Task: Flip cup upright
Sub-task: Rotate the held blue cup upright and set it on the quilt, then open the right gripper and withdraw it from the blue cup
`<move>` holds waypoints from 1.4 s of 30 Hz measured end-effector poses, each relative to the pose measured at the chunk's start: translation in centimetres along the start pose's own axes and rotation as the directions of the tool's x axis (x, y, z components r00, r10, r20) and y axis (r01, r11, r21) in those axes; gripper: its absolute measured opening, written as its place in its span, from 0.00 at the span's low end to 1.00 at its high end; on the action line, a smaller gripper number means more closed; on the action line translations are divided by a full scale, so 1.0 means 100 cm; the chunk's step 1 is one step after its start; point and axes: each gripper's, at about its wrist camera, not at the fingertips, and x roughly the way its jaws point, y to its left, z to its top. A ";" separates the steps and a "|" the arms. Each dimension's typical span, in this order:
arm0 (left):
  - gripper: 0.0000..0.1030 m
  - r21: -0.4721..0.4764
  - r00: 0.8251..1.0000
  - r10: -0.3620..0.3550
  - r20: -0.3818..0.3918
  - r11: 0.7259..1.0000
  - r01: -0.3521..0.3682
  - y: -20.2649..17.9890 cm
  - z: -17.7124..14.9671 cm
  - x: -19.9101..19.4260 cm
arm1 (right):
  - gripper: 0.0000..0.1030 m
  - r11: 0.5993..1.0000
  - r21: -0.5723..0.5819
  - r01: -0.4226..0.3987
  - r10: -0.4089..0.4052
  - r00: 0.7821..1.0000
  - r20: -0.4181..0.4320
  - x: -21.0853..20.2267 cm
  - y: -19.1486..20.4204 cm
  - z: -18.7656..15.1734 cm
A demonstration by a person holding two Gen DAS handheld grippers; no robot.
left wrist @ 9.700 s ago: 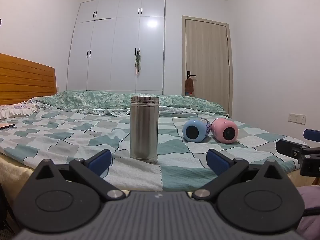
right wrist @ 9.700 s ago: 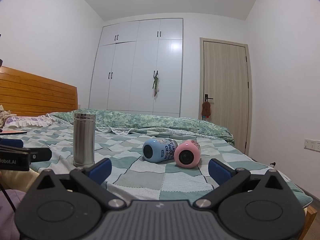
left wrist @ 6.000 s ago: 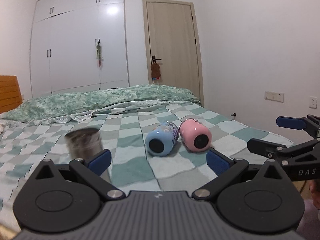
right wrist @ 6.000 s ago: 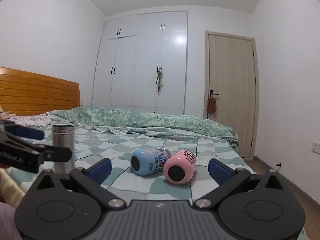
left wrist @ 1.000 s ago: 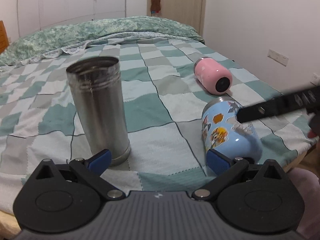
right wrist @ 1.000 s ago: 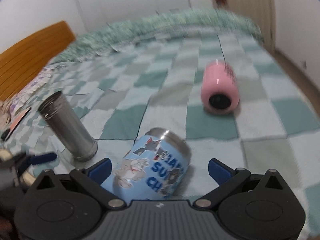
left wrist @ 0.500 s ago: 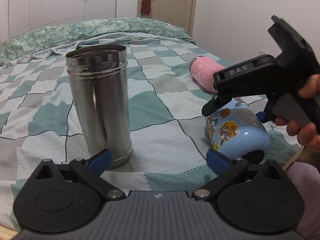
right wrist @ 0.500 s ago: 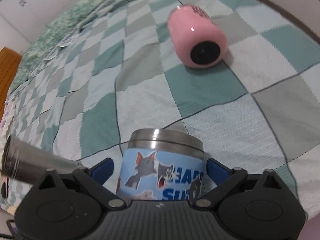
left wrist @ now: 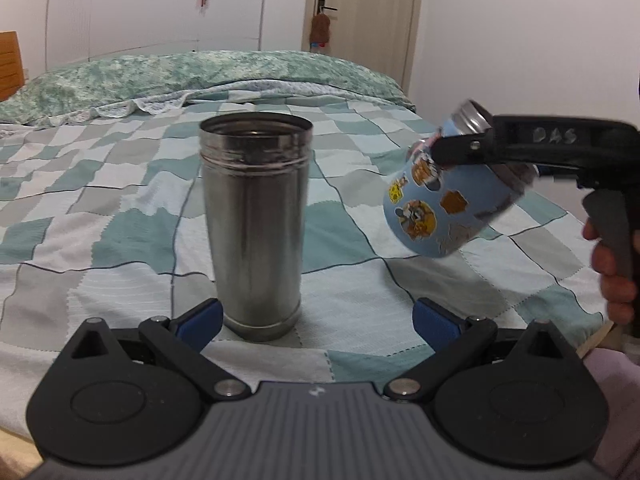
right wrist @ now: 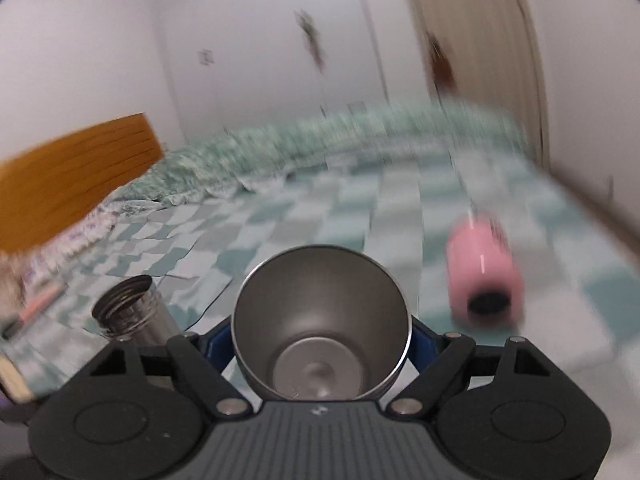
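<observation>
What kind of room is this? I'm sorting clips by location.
A bedroom, most likely: a bed with a checked quilt, a wooden headboard, and white wardrobes beside a door.

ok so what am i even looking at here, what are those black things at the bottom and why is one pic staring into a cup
No robot here: a person holds a hand-squeezed two-finger gripper in each hand, and each gripper carries a wide-angle camera looking out along its fingers.

The black shape at the bottom of each picture is that camera's own gripper.

The left gripper is open and holds nothing. A steel flask stands upright in front of it on the bed.

The right gripper is shut on a blue cup, lifted off the bed and tilted. Its camera therefore looks straight into the cup's mouth.

A pink cup lies on its side further back.
</observation>
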 end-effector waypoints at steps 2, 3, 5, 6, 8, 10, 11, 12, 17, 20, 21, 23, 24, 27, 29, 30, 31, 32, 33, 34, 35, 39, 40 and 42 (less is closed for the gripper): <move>1.00 0.000 1.000 0.013 0.003 1.000 -0.013 0.000 0.000 -0.002 | 0.81 0.996 -0.088 0.014 -0.011 0.999 0.041 0.004 0.012 0.001; 1.00 -0.001 1.000 0.019 0.004 1.000 -0.019 0.001 0.001 -0.002 | 0.81 0.994 -0.111 0.013 -0.008 0.999 0.045 0.007 0.016 0.003; 1.00 -0.006 1.000 0.028 0.006 1.000 -0.028 0.002 0.002 -0.001 | 0.81 0.989 -0.147 0.012 -0.007 0.999 0.033 0.014 0.024 0.007; 1.00 -0.007 0.999 0.032 0.007 0.999 -0.032 0.003 0.002 -0.001 | 0.81 0.986 -0.168 0.015 -0.013 1.000 0.014 0.021 0.027 0.008; 1.00 -0.009 0.999 0.040 0.010 0.999 -0.040 0.003 0.003 0.000 | 0.81 0.980 -0.198 0.030 -0.036 0.999 -0.024 0.035 0.033 0.007; 1.00 -0.017 0.999 0.042 0.016 0.999 -0.042 0.003 0.002 0.000 | 0.81 0.975 -0.218 0.042 -0.062 0.995 -0.084 0.053 0.033 -0.006; 1.00 -0.022 0.999 0.044 0.017 0.999 -0.044 0.003 0.001 0.000 | 0.81 0.972 -0.229 0.047 -0.062 0.996 -0.058 0.058 0.031 -0.017; 1.00 -0.028 0.999 0.045 0.019 0.999 -0.045 0.004 0.001 -0.001 | 0.82 0.964 -0.260 0.052 -0.058 0.998 -0.017 0.058 0.034 -0.024; 1.00 -0.036 0.998 0.053 0.024 0.998 -0.052 0.006 0.002 0.000 | 0.82 0.966 -0.254 0.054 -0.051 0.999 0.017 0.054 0.033 -0.028; 1.00 -0.033 0.998 0.058 0.023 0.998 -0.057 0.006 0.002 0.000 | 0.82 0.967 -0.251 0.052 -0.046 0.999 0.029 0.049 0.031 -0.031; 1.00 -0.032 0.998 0.061 0.024 0.998 -0.060 0.006 0.002 0.000 | 0.82 0.966 -0.252 0.050 -0.043 0.999 0.032 0.049 0.030 -0.031; 1.00 -0.030 0.997 0.067 0.026 0.997 -0.067 0.007 0.001 -0.001 | 0.88 0.968 -0.246 0.046 -0.041 0.999 0.028 0.047 0.027 -0.032; 1.00 -0.027 0.997 0.070 0.027 0.997 -0.069 0.007 0.001 -0.002 | 0.91 0.972 -0.231 0.031 -0.025 0.999 0.030 0.043 0.024 -0.033; 1.00 -0.018 0.996 0.077 0.036 0.997 -0.077 0.004 0.001 -0.006 | 0.99 0.982 -0.190 -0.011 0.024 0.997 0.070 0.027 0.018 -0.033; 1.00 -0.013 0.996 0.083 0.043 0.996 -0.083 0.001 0.000 -0.011 | 0.99 0.984 -0.179 -0.018 0.037 0.994 0.102 0.013 0.015 -0.034; 1.00 -0.010 0.995 0.086 0.048 0.996 -0.086 -0.001 0.000 -0.013 | 1.00 0.984 -0.177 -0.024 0.046 0.992 0.119 0.005 0.013 -0.036; 1.00 -0.006 0.995 0.089 0.053 0.996 -0.089 -0.004 0.000 -0.016 | 1.00 0.985 -0.173 -0.025 0.048 0.990 0.132 -0.001 0.012 -0.037; 1.00 -0.001 0.994 0.090 0.061 0.996 -0.090 -0.007 -0.001 -0.020 | 1.00 0.985 -0.168 -0.026 0.051 0.988 0.148 -0.009 0.011 -0.039; 1.00 0.005 0.994 0.090 0.070 0.996 -0.090 -0.010 -0.002 -0.024 | 1.00 0.986 -0.162 -0.028 0.055 0.985 0.166 -0.018 0.008 -0.041; 1.00 0.010 0.993 0.091 0.077 0.996 -0.092 -0.013 -0.003 -0.028 | 1.00 0.988 -0.155 -0.028 0.056 0.982 0.180 -0.025 0.005 -0.043; 1.00 0.015 0.992 0.093 0.084 0.995 -0.095 -0.016 -0.003 -0.031 | 1.00 0.989 -0.148 -0.027 0.057 0.978 0.198 -0.036 0.003 -0.045; 1.00 0.025 0.988 0.093 0.127 0.995 -0.097 -0.028 -0.011 -0.050 | 1.00 0.988 -0.152 0.000 0.040 0.965 0.258 -0.076 -0.005 -0.056; 1.00 0.025 0.986 0.092 0.139 0.995 -0.096 -0.031 -0.015 -0.055 | 1.00 0.988 -0.157 0.010 0.034 0.961 0.273 -0.087 -0.008 -0.060; 1.00 0.025 0.984 0.085 0.158 0.996 -0.090 -0.037 -0.022 -0.064 | 1.00 0.986 -0.166 0.031 0.020 0.955 0.294 -0.106 -0.011 -0.068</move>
